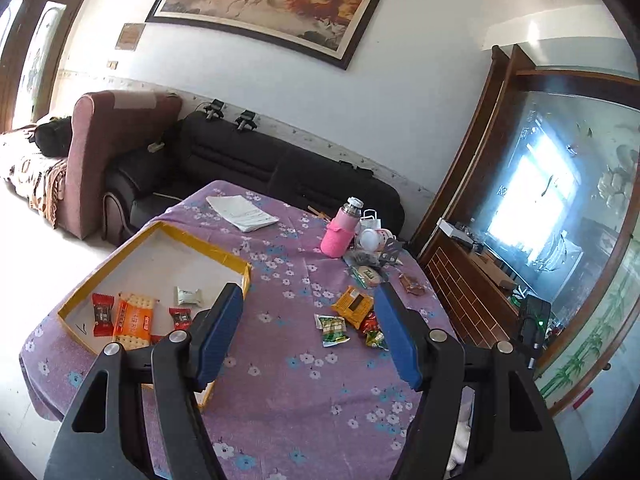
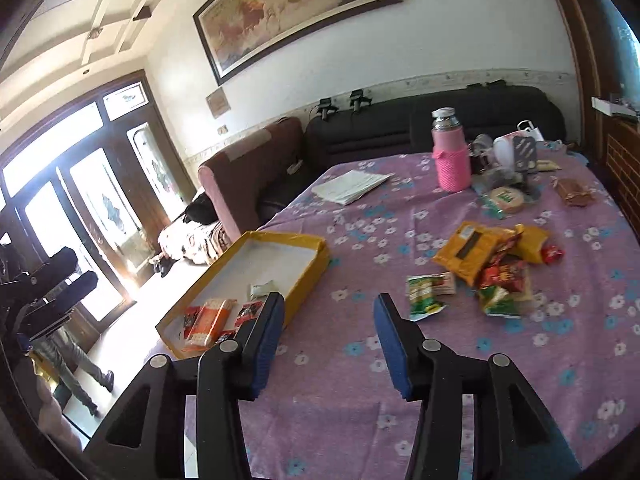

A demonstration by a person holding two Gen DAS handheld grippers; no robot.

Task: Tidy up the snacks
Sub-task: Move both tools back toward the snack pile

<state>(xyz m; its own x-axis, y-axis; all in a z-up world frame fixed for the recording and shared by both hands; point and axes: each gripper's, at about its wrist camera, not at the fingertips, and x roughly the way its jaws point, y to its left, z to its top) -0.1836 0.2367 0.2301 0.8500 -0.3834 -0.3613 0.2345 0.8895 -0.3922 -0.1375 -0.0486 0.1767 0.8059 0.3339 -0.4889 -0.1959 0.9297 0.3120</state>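
A: Start at the left of your left-wrist view. What's there?

B: A yellow-walled box [image 1: 240, 270] sits at lower left on the purple flowered cloth [image 1: 288, 392]. In it you have two red packets, an orange cracker pack [image 1: 133, 320] and a small white packet [image 1: 188, 295].

A: And toward the right?

B: Papers [image 1: 240, 212] lie at upper centre. A pink bottle [image 1: 339, 229] stands right of them, with a white mug and bits of clutter just beside it. Right of centre lies the loose snack pile [image 1: 352, 316]: a yellow pack, a green packet, red ones bunched together.

A: Anything in your way?

B: Bare cloth lies between box and pile. The bottle stands behind the pile, apart from it.

A: Your grippers?

B: Your left gripper [image 1: 310, 308] hangs over the cloth between box and pile, its jaws spread, nothing between them. In the right-wrist view your right gripper [image 2: 330, 306] is parted too and empty, box [image 2: 308, 276] at its left, pile [image 2: 492, 268] to the upper right.
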